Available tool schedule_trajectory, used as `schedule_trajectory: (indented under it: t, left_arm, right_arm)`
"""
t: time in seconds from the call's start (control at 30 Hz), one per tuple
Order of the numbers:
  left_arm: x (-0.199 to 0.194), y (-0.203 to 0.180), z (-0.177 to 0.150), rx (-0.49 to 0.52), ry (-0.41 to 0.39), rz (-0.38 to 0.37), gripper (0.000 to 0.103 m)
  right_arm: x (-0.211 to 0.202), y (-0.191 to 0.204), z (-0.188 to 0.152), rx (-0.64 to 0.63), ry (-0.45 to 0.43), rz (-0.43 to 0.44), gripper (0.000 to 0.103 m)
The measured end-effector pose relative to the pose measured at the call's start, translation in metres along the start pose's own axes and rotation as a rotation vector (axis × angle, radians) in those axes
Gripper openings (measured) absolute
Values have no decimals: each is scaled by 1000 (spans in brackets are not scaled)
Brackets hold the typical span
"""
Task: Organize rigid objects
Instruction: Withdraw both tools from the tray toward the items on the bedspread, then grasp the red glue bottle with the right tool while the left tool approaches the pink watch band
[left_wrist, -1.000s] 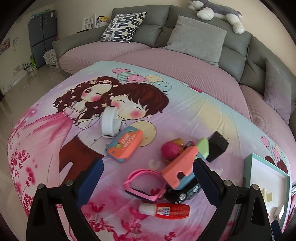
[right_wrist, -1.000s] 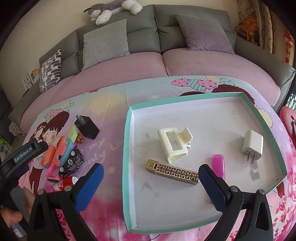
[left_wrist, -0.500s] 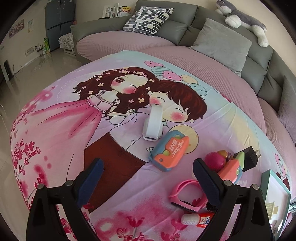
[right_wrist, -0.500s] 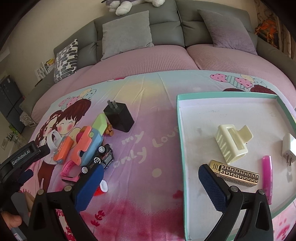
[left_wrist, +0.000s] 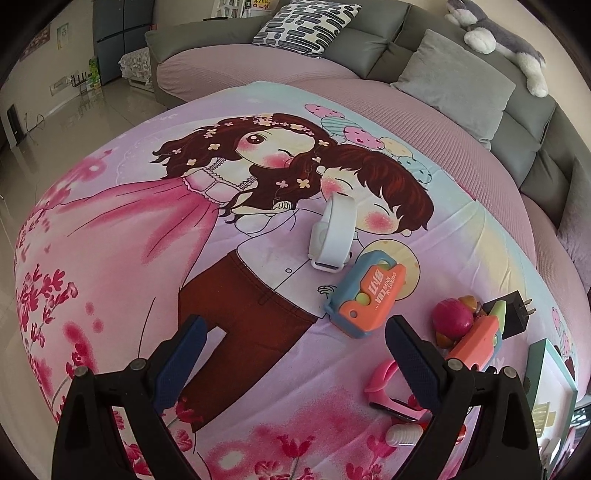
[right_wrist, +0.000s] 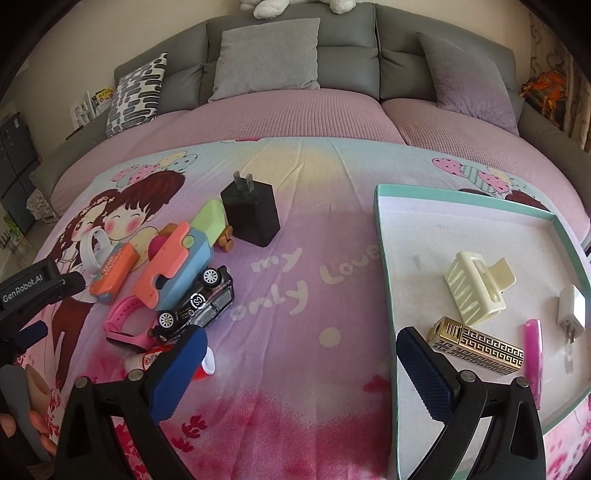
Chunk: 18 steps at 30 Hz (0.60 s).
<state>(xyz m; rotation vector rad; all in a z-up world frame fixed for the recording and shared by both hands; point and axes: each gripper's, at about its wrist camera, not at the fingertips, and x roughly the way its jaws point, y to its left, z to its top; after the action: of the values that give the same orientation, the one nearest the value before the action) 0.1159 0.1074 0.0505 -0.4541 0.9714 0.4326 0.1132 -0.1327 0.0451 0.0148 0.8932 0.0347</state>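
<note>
A pile of small items lies on the cartoon-print sheet: a white wristband (left_wrist: 332, 232), an orange-and-blue toy knife (left_wrist: 365, 295), a red ball (left_wrist: 452, 317), a black charger (right_wrist: 251, 214), a black toy car (right_wrist: 195, 302), a pink watch (right_wrist: 122, 325) and a red glue bottle (right_wrist: 147, 360). My left gripper (left_wrist: 295, 332) is open above the sheet, just short of the toy knife. My right gripper (right_wrist: 301, 343) is open and holds nothing, between the pile and the green-rimmed tray (right_wrist: 384, 258). The tray holds a cream hair clip (right_wrist: 476, 288), a gold lighter (right_wrist: 476, 345), a pink tube (right_wrist: 533, 354) and a white charger (right_wrist: 572, 306).
A grey sofa with cushions (right_wrist: 266, 55) and a plush toy (left_wrist: 506, 40) curves behind the pink seat. The floor (left_wrist: 44, 147) drops away on the left. A person's hand (right_wrist: 33, 417) holds the left gripper at the right wrist view's lower left.
My left gripper has swung left, so the pile sits to its right. My right gripper has moved left off the tray toward the pile. Both stay open.
</note>
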Motion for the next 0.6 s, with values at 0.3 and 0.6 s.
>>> schedule_trajectory:
  t: [0.3, 0.6]
  left_arm:
    - [1, 2, 1, 9, 7, -6, 97]
    - [12, 13, -1, 0, 39, -5, 97]
  right_arm:
    - [-5, 31, -3, -78, -21, 75, 103]
    - [11, 56, -14, -121, 50, 123, 103]
